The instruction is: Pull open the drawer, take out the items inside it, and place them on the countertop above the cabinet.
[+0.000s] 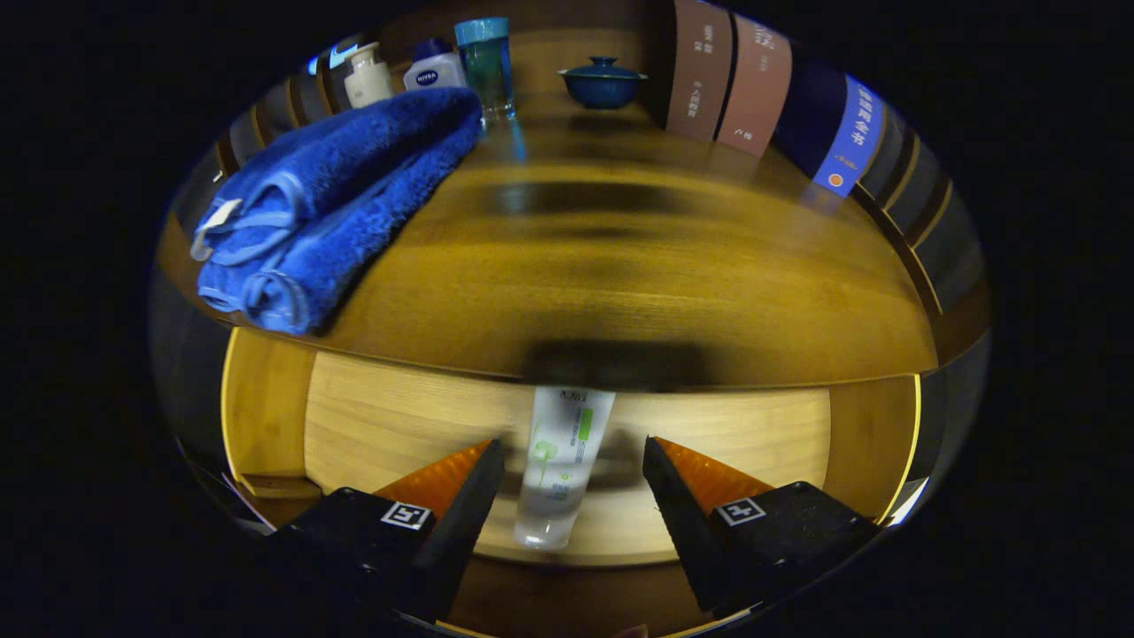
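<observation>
White tube (560,470) lies in the open wooden drawer (372,425), between the spread fingers of the gripper (574,465), untouched. Folded blue towel (328,204) rests on the countertop (638,275) above.

Above open drawer (567,416), close, facing countertop (620,266)

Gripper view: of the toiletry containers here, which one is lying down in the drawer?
The white tube with green print, lying flat between the open claw fingers. The cream bottle, white lotion bottle and blue-capped bottle stand upright on the countertop.
</observation>
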`<state>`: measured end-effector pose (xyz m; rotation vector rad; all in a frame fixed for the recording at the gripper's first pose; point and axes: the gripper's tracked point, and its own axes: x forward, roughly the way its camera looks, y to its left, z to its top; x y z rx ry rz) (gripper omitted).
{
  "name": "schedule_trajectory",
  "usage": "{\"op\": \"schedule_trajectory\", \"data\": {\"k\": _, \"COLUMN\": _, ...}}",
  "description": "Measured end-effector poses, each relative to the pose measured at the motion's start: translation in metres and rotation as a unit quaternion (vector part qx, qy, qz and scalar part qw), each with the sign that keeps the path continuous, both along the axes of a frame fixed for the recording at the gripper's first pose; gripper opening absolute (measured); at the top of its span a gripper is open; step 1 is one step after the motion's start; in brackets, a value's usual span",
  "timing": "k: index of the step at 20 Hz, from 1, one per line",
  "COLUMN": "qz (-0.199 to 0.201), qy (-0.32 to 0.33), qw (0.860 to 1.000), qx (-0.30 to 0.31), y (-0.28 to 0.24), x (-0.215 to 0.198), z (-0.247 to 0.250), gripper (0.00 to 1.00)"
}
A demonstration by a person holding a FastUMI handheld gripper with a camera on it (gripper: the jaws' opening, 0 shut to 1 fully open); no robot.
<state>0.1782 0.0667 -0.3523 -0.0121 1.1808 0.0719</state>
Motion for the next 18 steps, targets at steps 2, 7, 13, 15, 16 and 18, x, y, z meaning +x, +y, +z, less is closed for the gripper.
{"op": "schedule_trajectory", "data": {"k": 2, "qz": 0.005, "qy": 0.014, "qw": 1.0, "qx": 0.001, "y": 0.008, "x": 0.001, "z": -0.008, "gripper": 0.85}}
{"op": "schedule_trajectory", "data": {"k": 7, "qz": 0.006, "qy": 0.061, "qw": 0.998, "qx": -0.018, "y": 0.006, "x": -0.008, "z": -0.023, "gripper": 0.67}}
{"op": "schedule_trajectory", "data": {"k": 13, "qz": -0.035, "qy": 0.04, "qw": 0.999, "qx": 0.009, "y": 0.007, "x": -0.005, "z": -0.018, "gripper": 0.34}}
{"op": "schedule_trajectory", "data": {"k": 15, "qz": -0.04, "qy": 0.044, "qw": 0.998, "qx": 0.023, "y": 0.007, "x": -0.009, "z": -0.016, "gripper": 0.28}}
{"op": "schedule_trajectory", "data": {"k": 16, "qz": -0.033, "qy": 0.046, "qw": 0.998, "qx": 0.028, "y": 0.007, "x": -0.014, "z": -0.016, "gripper": 0.28}}
{"op": "schedule_trajectory", "data": {"k": 18, "qz": -0.026, "qy": 0.036, "qw": 0.998, "qx": 0.038, "y": 0.008, "x": -0.02, "z": -0.009, "gripper": 0.28}}
